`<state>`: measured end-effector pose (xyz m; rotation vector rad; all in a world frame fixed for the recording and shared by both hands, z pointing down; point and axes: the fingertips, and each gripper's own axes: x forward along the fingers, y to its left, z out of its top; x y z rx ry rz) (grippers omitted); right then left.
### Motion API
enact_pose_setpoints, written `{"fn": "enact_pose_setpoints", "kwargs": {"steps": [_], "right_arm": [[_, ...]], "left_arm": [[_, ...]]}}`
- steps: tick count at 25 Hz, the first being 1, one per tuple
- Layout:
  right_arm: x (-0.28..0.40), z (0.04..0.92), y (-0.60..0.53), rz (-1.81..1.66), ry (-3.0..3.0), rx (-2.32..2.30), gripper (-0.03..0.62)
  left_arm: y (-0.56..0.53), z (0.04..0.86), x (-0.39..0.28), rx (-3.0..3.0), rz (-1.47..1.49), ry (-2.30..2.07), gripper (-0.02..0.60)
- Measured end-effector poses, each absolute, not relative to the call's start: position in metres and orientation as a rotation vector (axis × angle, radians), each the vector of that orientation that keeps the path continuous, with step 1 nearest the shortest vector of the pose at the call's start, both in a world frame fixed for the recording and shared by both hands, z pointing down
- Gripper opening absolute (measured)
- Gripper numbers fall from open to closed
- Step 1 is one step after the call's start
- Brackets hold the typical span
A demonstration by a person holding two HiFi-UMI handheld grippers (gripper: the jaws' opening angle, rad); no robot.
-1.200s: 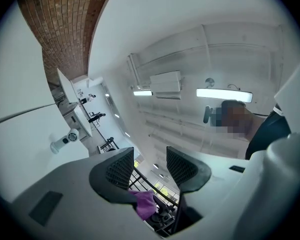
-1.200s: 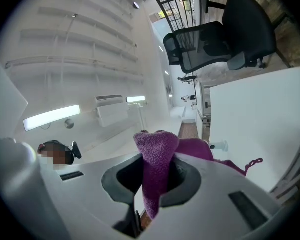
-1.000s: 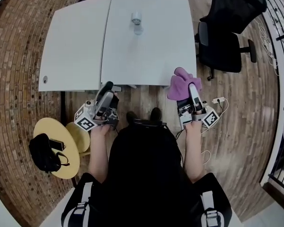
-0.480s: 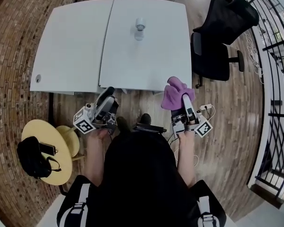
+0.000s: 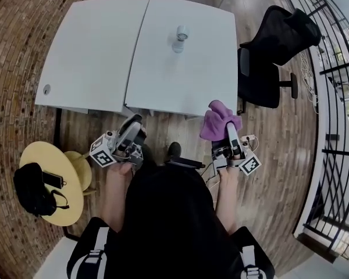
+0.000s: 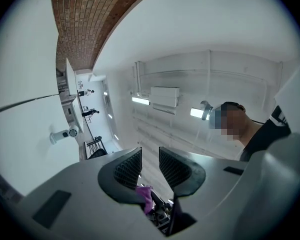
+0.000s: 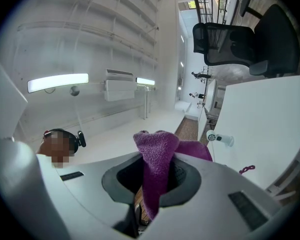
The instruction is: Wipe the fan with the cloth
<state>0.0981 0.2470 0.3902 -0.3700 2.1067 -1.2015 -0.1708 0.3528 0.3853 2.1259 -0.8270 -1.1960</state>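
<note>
Left gripper view showed the left gripper's (image 6: 150, 158) fingers (image 6: 127, 166) drawn in to a narrow gap, having just been closing, with nothing between the ribbed pads (the scrap of purple below them belonged to the other hand's load, seen past the gripper). In the right gripper view the right gripper's (image 7: 157, 173) fingers (image 7: 184, 176) were clamped on the purple cloth (image 7: 157, 154), which bunched up above the tips and hung down between them. Outward from there, the head view put both grippers at the near edge of the white surface (image 5: 180, 86), the cloth just reaching over that edge, much as in the earlier frames. The fan (image 5: 180, 36), small and white, stood alone towards the far middle of the surface, well apart from both grippers and in the same place as before. So the only real change was the left hand narrowing its grip on nothing; I judged the wiping not yet begun, the cloth ready but needing to be carried across to the fan, and the left hand free to steady it.
</note>
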Motion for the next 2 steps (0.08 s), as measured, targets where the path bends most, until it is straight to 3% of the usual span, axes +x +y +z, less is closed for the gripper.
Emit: {"fn": "enact_pose_setpoints", "kwargs": {"steps": [2], "right_arm": [[0.0965,0.3908,0.2475,-1.199,2.11,-0.37,0.04]], "left_arm": [[0.3526,0.3852,-0.1718,2.128,-1.2,-0.824,0.118]]}}
